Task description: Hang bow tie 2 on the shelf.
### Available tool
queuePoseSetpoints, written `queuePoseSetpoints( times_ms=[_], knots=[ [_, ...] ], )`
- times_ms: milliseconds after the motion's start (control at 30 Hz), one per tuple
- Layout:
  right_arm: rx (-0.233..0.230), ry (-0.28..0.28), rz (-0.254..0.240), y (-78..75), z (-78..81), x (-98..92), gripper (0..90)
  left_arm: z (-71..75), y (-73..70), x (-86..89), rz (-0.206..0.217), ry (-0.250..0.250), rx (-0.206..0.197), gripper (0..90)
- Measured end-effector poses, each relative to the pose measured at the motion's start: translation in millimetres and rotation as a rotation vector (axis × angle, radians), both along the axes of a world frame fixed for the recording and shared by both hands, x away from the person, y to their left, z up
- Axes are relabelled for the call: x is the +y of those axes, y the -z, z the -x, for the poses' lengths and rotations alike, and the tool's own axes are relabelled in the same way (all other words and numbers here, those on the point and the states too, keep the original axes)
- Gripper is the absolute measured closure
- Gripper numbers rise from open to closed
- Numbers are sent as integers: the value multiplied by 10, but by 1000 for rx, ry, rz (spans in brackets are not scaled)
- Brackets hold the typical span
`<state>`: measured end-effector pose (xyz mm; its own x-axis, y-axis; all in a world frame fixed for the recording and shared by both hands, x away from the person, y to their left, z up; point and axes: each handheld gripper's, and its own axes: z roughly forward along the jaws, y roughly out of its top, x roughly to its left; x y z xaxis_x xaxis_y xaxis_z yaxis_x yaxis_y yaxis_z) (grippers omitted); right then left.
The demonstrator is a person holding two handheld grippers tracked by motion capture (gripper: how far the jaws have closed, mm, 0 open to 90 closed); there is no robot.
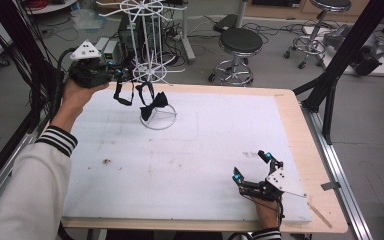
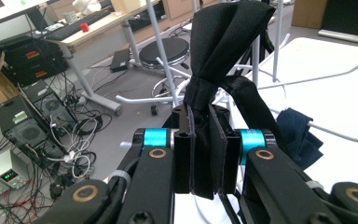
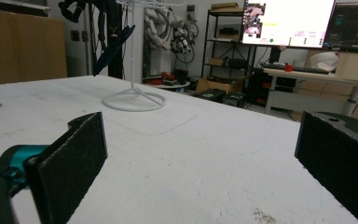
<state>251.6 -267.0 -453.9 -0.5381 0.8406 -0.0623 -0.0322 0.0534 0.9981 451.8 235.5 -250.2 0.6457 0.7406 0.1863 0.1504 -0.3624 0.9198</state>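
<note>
High view: the left gripper [image 1: 114, 75] is raised beside the white wire rack [image 1: 152, 50] at the far side of the table [image 1: 290, 125], and from its tip hangs a black bow tie [image 1: 153, 104] with its strap looping down toward the rack's round base; the tie is off the table surface, hanging in the air just beside the rack's pole, which suggests it is being brought to or taken from one of the rack's arms, though which I cannot tell. The right gripper [image 1: 252, 167] lies low on the white mat [image 1: 190, 165] near the person's edge, well apart from the rack, apparently parked so that it stays out of the way. Left gripper view: the jaws are pressed together on the bow tie's strap [image 2: 204, 154], the band squeezed flat between the pads, while the pleated bow [image 2: 223, 37] stands above them and the strap's other run falls away to the right; gripping the band and not the bow likely keeps the loop free to slip over a wire arm. A dark blue cloth [image 2: 298, 135] hangs on the rack just behind. Right gripper view: the two pads [image 3: 74, 158] stand wide apart with nothing between them, looking level across the mat toward the rack's base ring [image 3: 134, 100].
</note>
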Motion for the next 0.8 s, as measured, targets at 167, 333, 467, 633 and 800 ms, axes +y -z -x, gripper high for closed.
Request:
queuePoseSetpoints(
  times_ms=[167, 333, 467, 633, 800],
  knots=[
    [5, -1, -4, 1, 5, 1, 15, -25, 13, -40, -8, -4, 10, 808],
    [0, -1, -2, 1, 0, -1, 15, -24, 16, -45, -11, -10, 25, 805],
    [4, 0, -4, 1, 6, 5, 15, -20, 11, -51, 1, -44, 44, 752],
    [10, -2, -6, 2, 11, 8, 15, -37, 13, -13, 63, -87, 60, 196],
    [5, -1, -1, 0, 6, 5, 15, 10, 1, 54, 107, -61, 43, 122]
  ],
)
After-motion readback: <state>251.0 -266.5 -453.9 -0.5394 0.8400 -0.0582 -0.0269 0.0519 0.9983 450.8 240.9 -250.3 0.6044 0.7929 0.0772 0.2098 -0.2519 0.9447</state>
